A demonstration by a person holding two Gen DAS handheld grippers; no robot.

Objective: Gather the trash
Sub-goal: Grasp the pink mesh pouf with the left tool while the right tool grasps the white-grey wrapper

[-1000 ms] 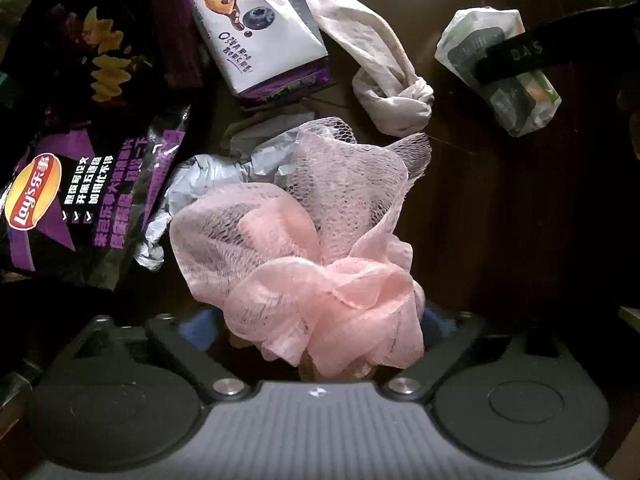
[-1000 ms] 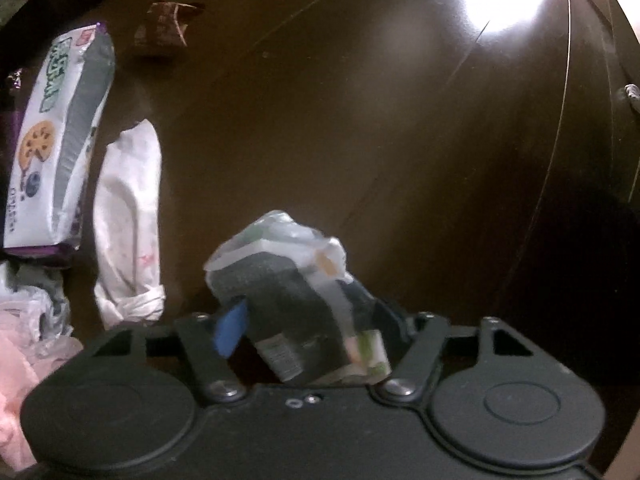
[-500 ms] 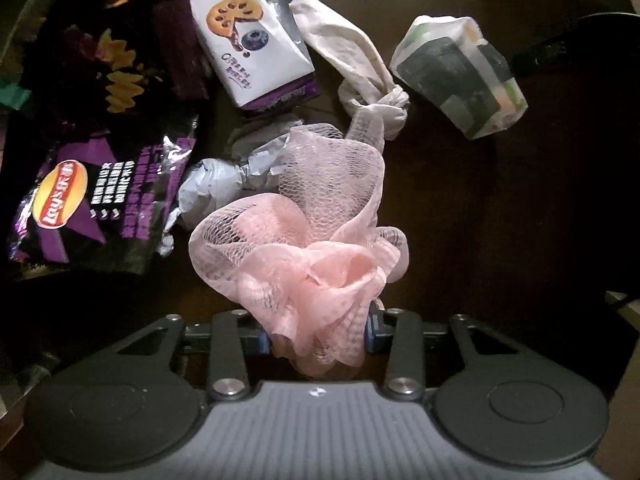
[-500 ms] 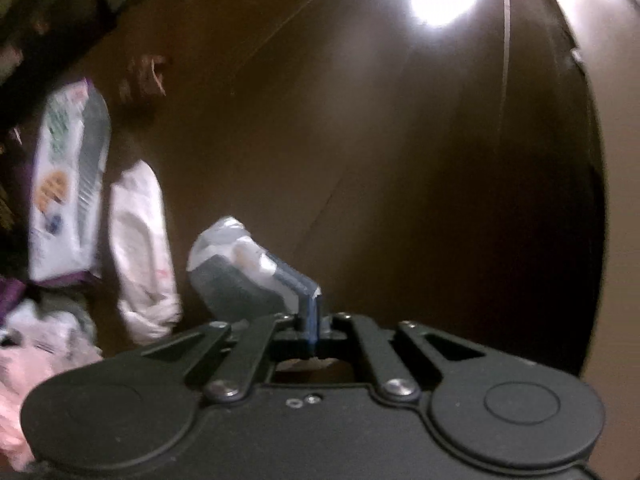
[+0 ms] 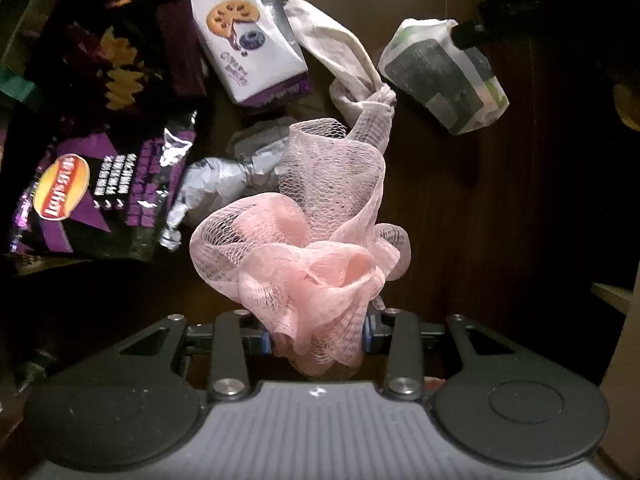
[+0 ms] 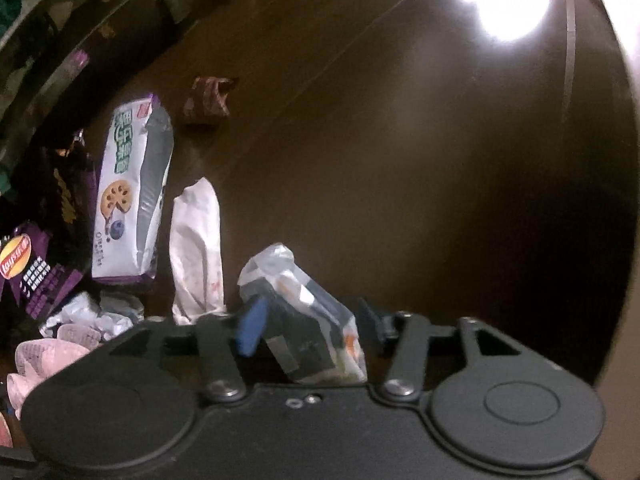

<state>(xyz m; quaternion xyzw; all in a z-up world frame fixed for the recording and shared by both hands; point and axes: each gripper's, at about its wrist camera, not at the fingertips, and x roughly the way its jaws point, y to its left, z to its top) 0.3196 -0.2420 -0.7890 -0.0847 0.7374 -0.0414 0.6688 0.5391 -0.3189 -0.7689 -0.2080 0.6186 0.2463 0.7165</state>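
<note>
The main risk sits with the left gripper (image 5: 318, 340): it pinches only the lower folds of the pink mesh (image 5: 316, 248), and the loose upper part billows well forward of the jaws. That slack could snag on the crumpled foil (image 5: 216, 178) or the knotted white cloth (image 5: 352, 64) behind it, and drag them or tug the mesh free. The mesh is soft and springy, so a thin bite may slip.

The right gripper (image 6: 308, 328) looks narrowed around the wrapped packet (image 6: 304, 316), whose bulk sits between the blue pads; the left pad (image 6: 251, 330) appears tilted and blurred, so I cannot tell how firm that contact is. The left view shows the packet lifted off the dark counter (image 5: 500, 220), held by 1 corner. A skewed grip on crinkly plastic could let it swing or drop.

Other trash lies ahead and to the left of both grippers: the cookie bag (image 5: 240, 36), the purple chip bag (image 5: 80, 196) and a small brown wrapper (image 6: 208, 100) farther off, all flat on the counter and apart from the jaws.
</note>
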